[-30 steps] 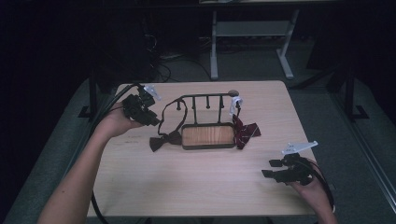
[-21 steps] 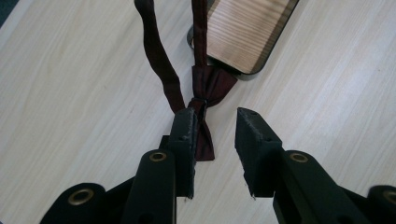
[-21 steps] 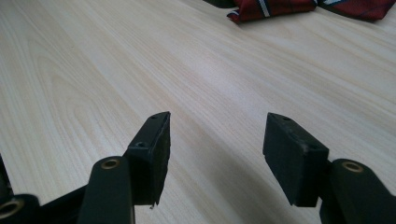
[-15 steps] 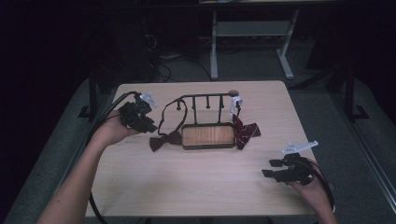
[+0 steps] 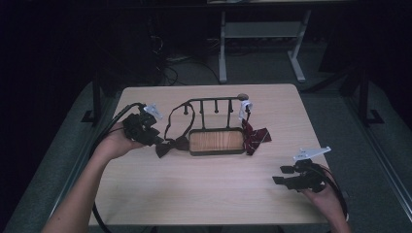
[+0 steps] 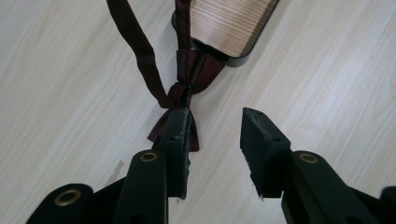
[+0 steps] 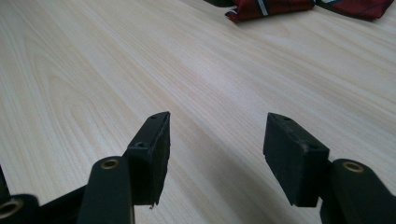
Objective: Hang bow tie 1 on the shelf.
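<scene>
Over on the desk (image 5: 204,189), the left gripper (image 6: 215,126) sits low with its jaws parted, one jaw overlapping the near wing of a dark maroon bow tie (image 6: 187,88) without clamping it. That tie lies just beside the wooden-bottomed rack (image 5: 216,141), its strap looped up over the rail. Well apart, the right gripper (image 7: 215,135) rests wide open, empty, near a striped red tie (image 5: 255,136).
</scene>
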